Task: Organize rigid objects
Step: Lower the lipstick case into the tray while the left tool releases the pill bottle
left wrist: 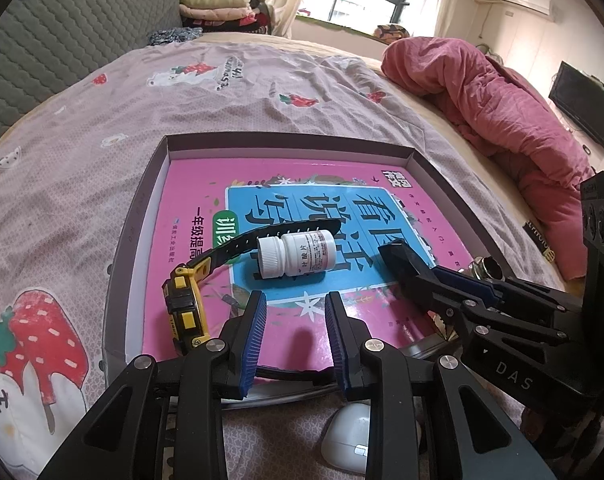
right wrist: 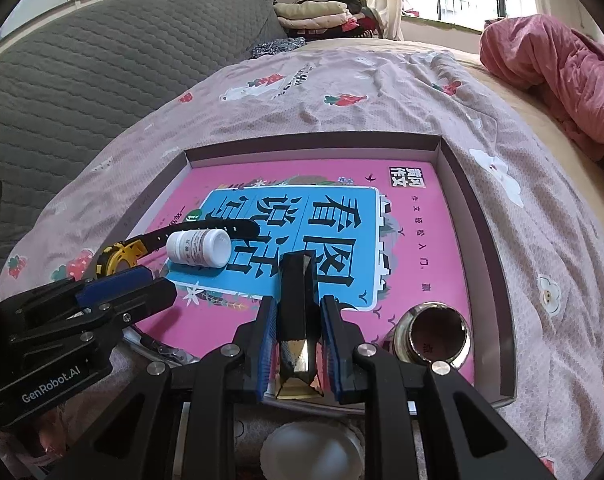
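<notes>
Sorting into the box [right wrist: 483, 216] on the bed [left wrist: 82, 120]: it's a shallow lid-like tray, thin walls, likely to flex if you lean on the rim. A book [right wrist: 413, 216] lies flat in it as the floor; glossy cover, so things will probably slide on it.

Watch [left wrist: 186, 304] sits at the book's left edge, strap running under the bottle. Stiff case, bendy strap; take it across the case, not the strap.

Bottle [left wrist: 296, 252] lies on its side mid-book, light plastic by the look, round, will roll. Pinch across the body, near the cap.

Metal cup [right wrist: 435, 334] stands just right of your right gripper; smooth and shiny, so probably slippery. Grab over the rim wall.

Right gripper [right wrist: 298, 320] is pinching a dark faceted bar [right wrist: 298, 288], lengthwise between the pads, above the book. Hard, glossy faces: keep pressure square or it may twist out.

Left gripper [left wrist: 296, 308] is slightly spread, nothing between the pads, hovering just short of the bottle.
</notes>
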`<state>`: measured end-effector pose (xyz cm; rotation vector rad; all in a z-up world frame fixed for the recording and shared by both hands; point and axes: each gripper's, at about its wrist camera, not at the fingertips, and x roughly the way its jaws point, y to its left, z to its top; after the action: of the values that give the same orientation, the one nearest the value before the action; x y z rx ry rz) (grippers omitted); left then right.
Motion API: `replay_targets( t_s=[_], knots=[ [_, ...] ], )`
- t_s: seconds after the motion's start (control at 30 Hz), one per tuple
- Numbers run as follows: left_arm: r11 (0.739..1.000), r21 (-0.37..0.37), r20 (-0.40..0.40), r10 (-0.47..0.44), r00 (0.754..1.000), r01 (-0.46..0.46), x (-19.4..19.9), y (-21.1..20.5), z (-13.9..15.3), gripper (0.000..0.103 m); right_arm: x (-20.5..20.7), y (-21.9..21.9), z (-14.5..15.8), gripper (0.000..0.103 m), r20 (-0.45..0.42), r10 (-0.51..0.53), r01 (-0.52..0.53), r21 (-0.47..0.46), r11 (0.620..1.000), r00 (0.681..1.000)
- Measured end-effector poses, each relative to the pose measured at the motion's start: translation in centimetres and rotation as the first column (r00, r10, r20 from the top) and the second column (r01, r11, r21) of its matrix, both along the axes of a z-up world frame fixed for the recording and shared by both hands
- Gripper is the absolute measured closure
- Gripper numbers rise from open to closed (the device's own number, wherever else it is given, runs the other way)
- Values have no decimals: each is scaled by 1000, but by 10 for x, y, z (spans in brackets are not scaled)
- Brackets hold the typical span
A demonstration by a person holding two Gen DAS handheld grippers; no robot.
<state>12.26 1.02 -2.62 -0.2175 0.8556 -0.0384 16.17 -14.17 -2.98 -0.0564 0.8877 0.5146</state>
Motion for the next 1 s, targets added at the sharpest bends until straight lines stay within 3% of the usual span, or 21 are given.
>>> replay_targets(
  t_s=[0.53, 0.63, 0.7, 1.0],
  knots=[
    [1000, 3, -3, 0, 1000, 0, 0, -1, -1, 72, 0, -3, -1, 79, -11, -2, 2, 24, 1000, 1000],
    [1000, 1, -6, 0, 1000, 0, -1, -1, -1, 72, -1, -2, -1, 73, -3, 0, 0, 18, 1000, 1000],
    [1000, 2, -8, 0, 1000, 0, 0, 0, -2, 72, -1, -2, 1, 62, 5, 0, 0, 19, 1000, 1000],
    [1000, 5, -13, -1, 1000, 1, -1, -1, -1, 72, -2, -7, 11, 60, 50, -24, 22, 32, 999, 998]
  ],
)
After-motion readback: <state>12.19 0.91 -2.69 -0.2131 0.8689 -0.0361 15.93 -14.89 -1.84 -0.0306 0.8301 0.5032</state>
